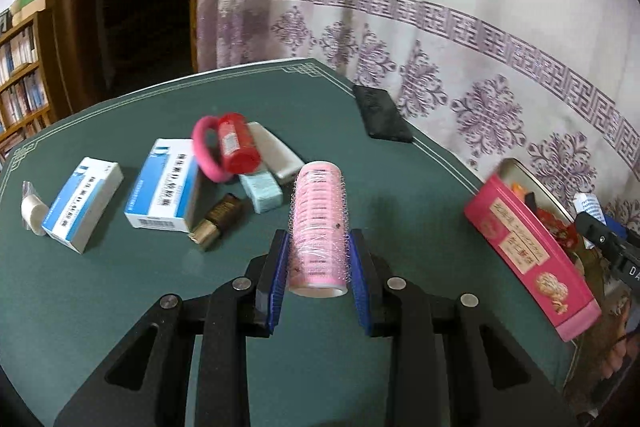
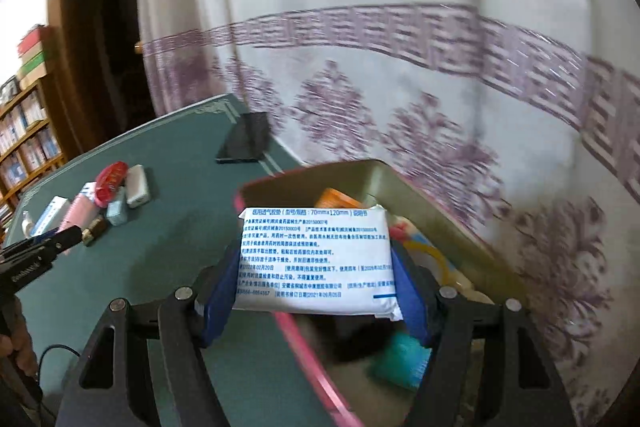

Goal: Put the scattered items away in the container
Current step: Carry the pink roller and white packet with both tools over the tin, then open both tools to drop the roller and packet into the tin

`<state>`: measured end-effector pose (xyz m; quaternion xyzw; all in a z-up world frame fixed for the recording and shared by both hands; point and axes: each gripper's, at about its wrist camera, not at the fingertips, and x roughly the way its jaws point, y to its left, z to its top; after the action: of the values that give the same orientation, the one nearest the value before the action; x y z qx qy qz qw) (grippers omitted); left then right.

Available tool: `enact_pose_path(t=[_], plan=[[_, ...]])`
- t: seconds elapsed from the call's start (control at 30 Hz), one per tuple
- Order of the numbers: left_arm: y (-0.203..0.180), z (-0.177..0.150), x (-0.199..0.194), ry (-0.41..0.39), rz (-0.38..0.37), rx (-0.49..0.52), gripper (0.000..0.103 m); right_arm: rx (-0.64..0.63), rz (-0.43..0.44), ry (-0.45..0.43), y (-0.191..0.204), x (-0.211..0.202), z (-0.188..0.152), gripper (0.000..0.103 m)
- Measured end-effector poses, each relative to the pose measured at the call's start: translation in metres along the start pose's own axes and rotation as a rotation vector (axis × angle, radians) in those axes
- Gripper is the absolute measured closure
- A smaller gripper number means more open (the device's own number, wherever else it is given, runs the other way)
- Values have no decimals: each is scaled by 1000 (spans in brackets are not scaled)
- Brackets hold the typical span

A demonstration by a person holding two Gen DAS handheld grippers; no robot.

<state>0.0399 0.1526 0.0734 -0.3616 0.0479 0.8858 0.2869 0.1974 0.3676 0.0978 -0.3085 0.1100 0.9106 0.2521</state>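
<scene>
Pink tin container (image 1: 532, 259) sits at right edge of green counter (image 1: 120, 307), several items already inside. Left hand-held gripper (image 1: 318, 267) clamps pink hair roller (image 1: 318, 227) between blue pads, roller raised above counter. Right hand-held gripper (image 2: 316, 287) grips white printed packet (image 2: 316, 259) over the container's open top. Two blue-white boxes (image 1: 160, 187), red bottle (image 1: 236, 143), pink hair tie (image 1: 206, 151) lie scattered on counter, well apart from container.

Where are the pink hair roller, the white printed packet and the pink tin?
Hair roller (image 1: 316, 223), left wrist view, middle of its mesh side.
Packet (image 2: 316, 259), right wrist view, centre of its printed face.
Tin (image 1: 528, 251), left wrist view, its pink outer wall.
</scene>
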Motion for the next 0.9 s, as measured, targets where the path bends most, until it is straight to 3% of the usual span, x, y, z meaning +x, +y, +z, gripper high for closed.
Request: enact_pose_path(t=[0.33, 0.9], plan=[[-53, 3, 5, 33, -75, 52, 71, 39, -23, 44, -44, -2, -21, 29], [-165, 35, 26, 47, -197, 212, 71, 110, 70, 83, -82, 12, -35, 28]])
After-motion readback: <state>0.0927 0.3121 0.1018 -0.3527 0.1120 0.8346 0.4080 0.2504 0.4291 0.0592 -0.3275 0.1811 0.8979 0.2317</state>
